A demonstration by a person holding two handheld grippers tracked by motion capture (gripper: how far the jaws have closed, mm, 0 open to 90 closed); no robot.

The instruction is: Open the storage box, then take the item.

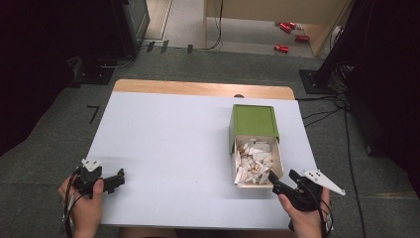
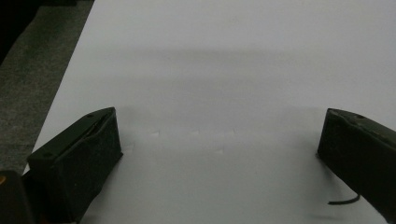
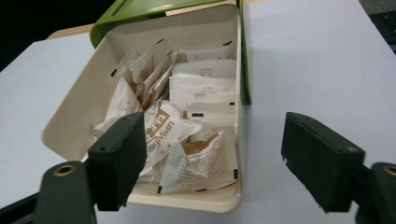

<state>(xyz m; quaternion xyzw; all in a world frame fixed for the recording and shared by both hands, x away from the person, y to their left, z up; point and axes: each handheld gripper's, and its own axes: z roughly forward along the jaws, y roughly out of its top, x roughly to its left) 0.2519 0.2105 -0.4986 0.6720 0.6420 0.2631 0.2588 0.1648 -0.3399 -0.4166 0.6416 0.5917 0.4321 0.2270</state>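
1. Box (image 1: pixel 253 144) sits right of centre on the table (image 1: pixel 163 148), its cream drawer pulled out and full of packets (image 1: pixel 253 162); the right gripper (image 1: pixel 277 184) is just beside the drawer's front, the left gripper (image 1: pixel 118 179) well apart.
2. Left gripper view: jaws spread over bare table (image 2: pixel 224 70).
3. Right gripper view: jaws spread, the drawer's front corner between them, packets (image 3: pixel 187 135) heaped inside.

A lab or recording room, not a home

Grey carpet (image 1: pixel 49 148) surrounds a lone tabletop (image 1: pixel 168 148) with a plain white sheet over wood. Black equipment stands (image 1: pixel 94 74) and loose cables (image 1: pixel 327 116) sit at the far corners, a wooden partition (image 1: pixel 267 25) stands beyond, and red cans (image 1: pixel 287 27) lie on the floor there
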